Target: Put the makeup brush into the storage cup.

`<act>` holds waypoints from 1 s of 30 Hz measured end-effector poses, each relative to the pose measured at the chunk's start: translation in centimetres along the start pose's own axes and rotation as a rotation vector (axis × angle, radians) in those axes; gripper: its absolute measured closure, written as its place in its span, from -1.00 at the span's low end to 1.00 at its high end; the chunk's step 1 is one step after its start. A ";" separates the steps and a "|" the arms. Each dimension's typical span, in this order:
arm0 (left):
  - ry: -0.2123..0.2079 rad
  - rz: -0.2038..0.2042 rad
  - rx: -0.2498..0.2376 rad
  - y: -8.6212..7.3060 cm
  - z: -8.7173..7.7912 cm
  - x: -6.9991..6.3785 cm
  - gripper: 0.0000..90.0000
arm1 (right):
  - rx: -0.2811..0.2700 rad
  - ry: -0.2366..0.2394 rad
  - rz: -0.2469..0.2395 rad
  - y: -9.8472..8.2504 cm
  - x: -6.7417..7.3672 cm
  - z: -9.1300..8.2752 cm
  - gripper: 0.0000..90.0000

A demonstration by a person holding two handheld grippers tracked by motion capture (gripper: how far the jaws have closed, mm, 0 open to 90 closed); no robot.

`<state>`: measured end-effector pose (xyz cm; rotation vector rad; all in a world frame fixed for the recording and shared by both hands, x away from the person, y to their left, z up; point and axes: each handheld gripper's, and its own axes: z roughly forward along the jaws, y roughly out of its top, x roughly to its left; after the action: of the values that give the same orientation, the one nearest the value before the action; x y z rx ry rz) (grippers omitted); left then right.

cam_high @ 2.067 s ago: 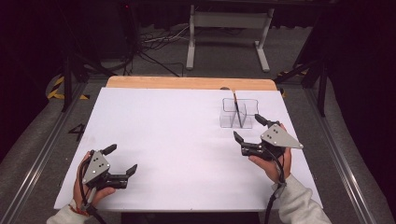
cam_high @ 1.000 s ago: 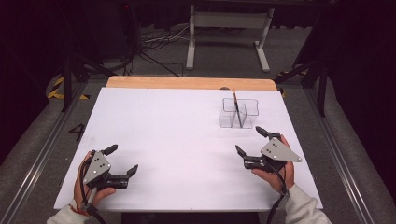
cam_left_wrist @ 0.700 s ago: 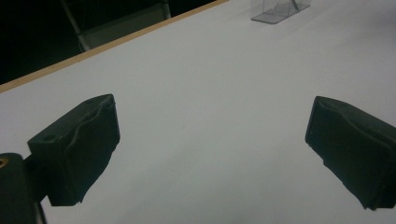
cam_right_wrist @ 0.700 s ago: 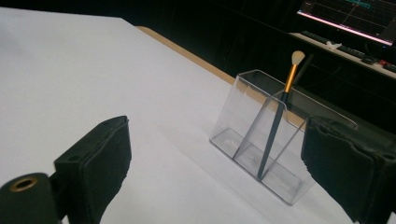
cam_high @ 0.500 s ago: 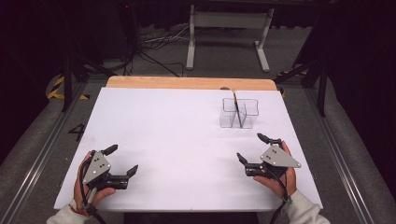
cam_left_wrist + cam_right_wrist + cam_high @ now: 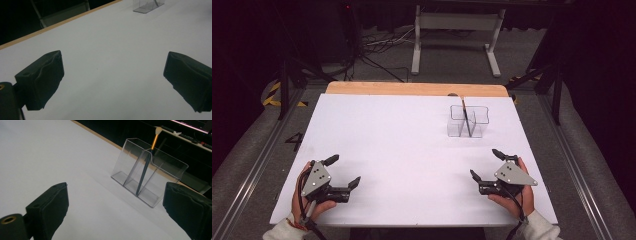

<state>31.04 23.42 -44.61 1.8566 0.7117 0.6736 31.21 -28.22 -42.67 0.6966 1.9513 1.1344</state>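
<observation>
High view, near edge: the left gripper (image 6: 343,171) rested low on the near-left part of the white table (image 6: 402,150), jaws spread wide and holding nothing.
Right gripper: the right gripper (image 6: 487,164) sat near the table's near-right edge, jaws also wide apart and empty, pointing up the table.
Left gripper view: bare white surface lay between its two black pads, with the clear organizer (image 6: 147,5) far off at the top.
Right gripper view: the clear organizer (image 6: 150,170) stood ahead between the open pads, well apart from them.
Thing in hand: a slim brush (image 6: 147,162) with a dark handle, gold ferrule and pale tip stood tilted in the organizer, leaning on the middle divider, tip up above the rim.
Where it stood on the table: far right, near the wooden back edge (image 6: 412,89); in the high view the brush (image 6: 466,114) showed as a thin dark line across the box (image 6: 457,122).
Step, as judged: the brush looked placed, and both grippers seemed parked with nothing left to carry.
Doing it well: if the right gripper goes back in, it should come from above, close on the handle above the rim, and lift straight so the light box is not dragged or tipped.
Edges: the right gripper was close to the near and right edges, so any swing should go inward.
Open room: the whole middle and left of the table was bare, with ample room for either arm.
Far side: the organizer sat close to the back strip, so a push forward risked sliding it off.
</observation>
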 end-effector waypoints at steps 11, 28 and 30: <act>-0.006 -0.001 -0.002 0.0 0.1 0.1 -0.92 | 0.047 -0.005 -0.001 -1.7 -0.3 -0.7 -0.87; -0.014 0.018 0.004 0.3 0.5 -0.2 -0.92 | 0.020 -0.001 0.054 -2.2 -0.4 -1.7 -0.89; -0.016 0.020 0.003 0.3 0.6 -0.3 -0.92 | 0.020 -0.004 0.052 -2.2 -0.3 -1.8 -0.89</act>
<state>31.32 22.79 -44.53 1.8720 0.6849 0.6705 29.77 -30.32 -43.95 0.7631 1.9532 1.1452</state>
